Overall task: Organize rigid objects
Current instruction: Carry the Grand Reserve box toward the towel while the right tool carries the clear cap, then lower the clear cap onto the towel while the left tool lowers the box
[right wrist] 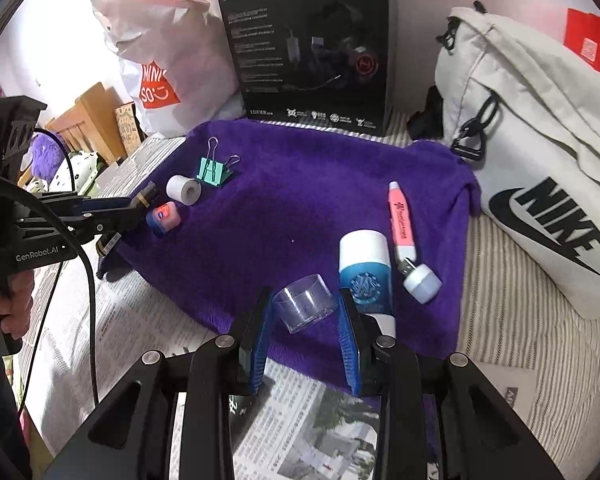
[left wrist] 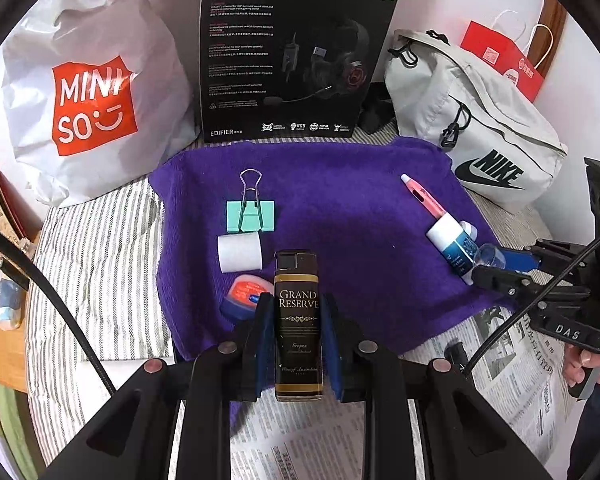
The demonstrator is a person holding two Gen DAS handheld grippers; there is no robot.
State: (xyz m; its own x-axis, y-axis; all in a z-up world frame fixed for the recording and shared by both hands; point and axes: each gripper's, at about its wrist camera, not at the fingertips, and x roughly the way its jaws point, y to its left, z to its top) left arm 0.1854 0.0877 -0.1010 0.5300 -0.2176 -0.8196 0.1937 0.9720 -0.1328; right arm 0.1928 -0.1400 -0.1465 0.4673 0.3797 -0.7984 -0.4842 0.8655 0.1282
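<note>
A: So, the left gripper [left wrist: 299,334] points forward over the purple towel [left wrist: 340,184], jaws pinching a dark lighter [left wrist: 299,320] printed "GRAND RESERVE", held at the towel's near edge.

B: And the right gripper [right wrist: 305,328]?

A: Its jaws are spread around a clear cup [right wrist: 304,302] lying on its side, apparently not touching it. Only the right wrist view shows "GenRobot.AI" on the left gripper's body; the left shows "DAS" on the right one.

B: Other writing?

A: "MINISO" on the white bag [left wrist: 92,100], "NIKE" on the grey bag [left wrist: 480,128], "HECATE" and "EDIFIER" on the black box [left wrist: 292,52].
</note>
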